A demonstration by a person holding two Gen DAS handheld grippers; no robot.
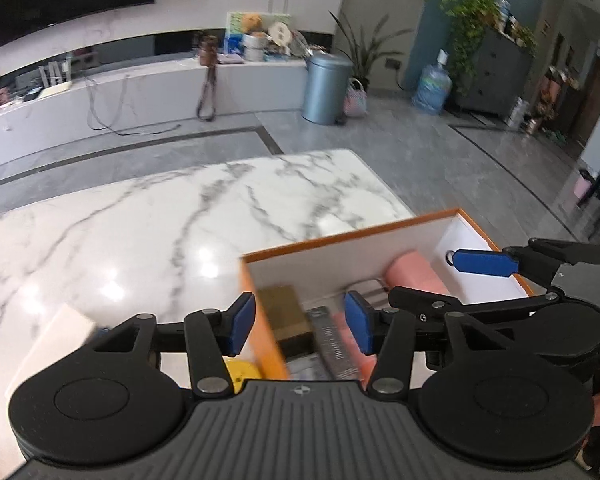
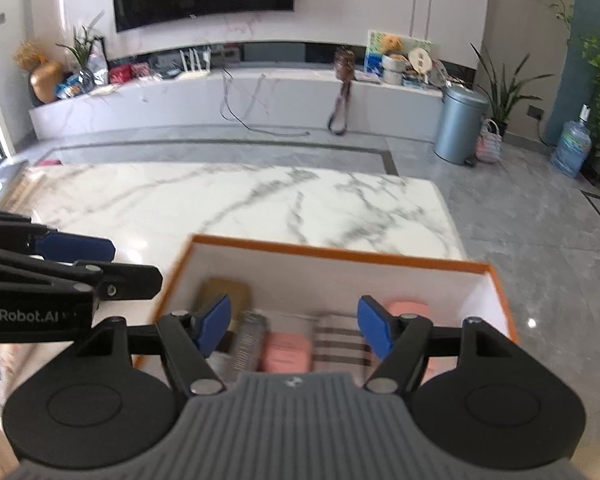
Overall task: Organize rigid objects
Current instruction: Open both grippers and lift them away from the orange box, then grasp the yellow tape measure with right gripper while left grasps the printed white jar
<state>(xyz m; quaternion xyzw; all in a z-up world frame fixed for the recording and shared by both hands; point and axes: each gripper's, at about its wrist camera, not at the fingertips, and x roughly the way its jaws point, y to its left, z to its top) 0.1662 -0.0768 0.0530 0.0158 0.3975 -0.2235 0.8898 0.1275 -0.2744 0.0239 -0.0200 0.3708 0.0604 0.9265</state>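
I have both tools hanging over the orange-rimmed box, a card box with smooth white inner walls that sits on the glossy, grey-veined marble bench near its right end. My left hand-held gripper has its blue rubbery pads apart with nothing between them; it sits above the box's left wall. My right hand-held gripper stands wider, also empty, above the middle of the box. Inside lie a flat pink rectangular case, a rounded pink roll, a ridged grey metal strip, a tan boxy block and a striped white-and-brown cloth. Something yellow lies outside the box's left wall; it is too blurred to identify.
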